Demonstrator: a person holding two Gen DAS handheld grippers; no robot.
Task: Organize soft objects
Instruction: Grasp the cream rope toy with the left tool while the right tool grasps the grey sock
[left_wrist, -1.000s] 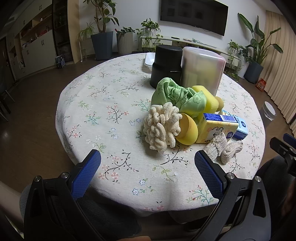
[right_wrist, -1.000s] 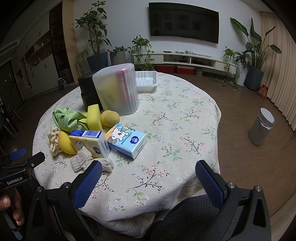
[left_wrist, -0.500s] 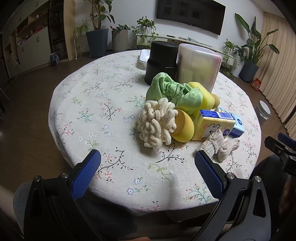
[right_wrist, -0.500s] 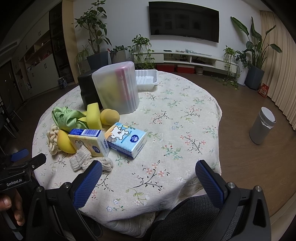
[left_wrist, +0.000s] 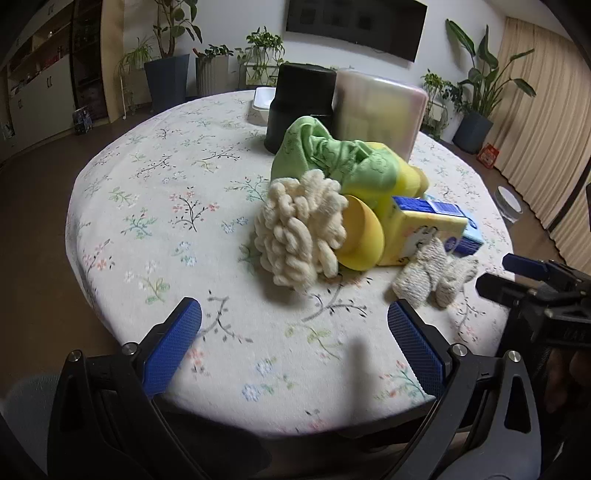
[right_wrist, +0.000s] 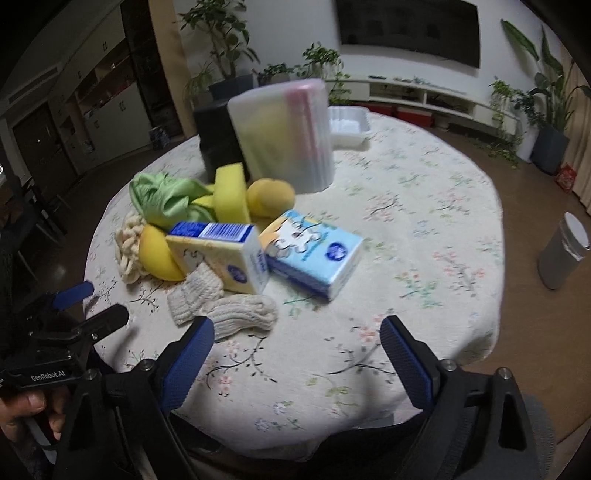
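A round table (left_wrist: 155, 192) under a floral cloth stood in a living room, soft things heaped beside a frosted bin (left_wrist: 376, 110).

From the left wrist, the left gripper (left_wrist: 295, 336) was spread wide over bare cloth, holding nothing; a cream chenille bundle (left_wrist: 299, 232) lay in front of the bin, a green cloth (left_wrist: 332, 158) against it, knitted socks (left_wrist: 428, 275) farther right. From the right wrist, the right gripper (right_wrist: 295, 354) was closing, nothing between its jaws; the socks (right_wrist: 221, 302) lay just ahead, with a yellow tissue pack (right_wrist: 221, 254) and a blue tissue pack (right_wrist: 314, 251) blocking the way to the bin (right_wrist: 284, 133).
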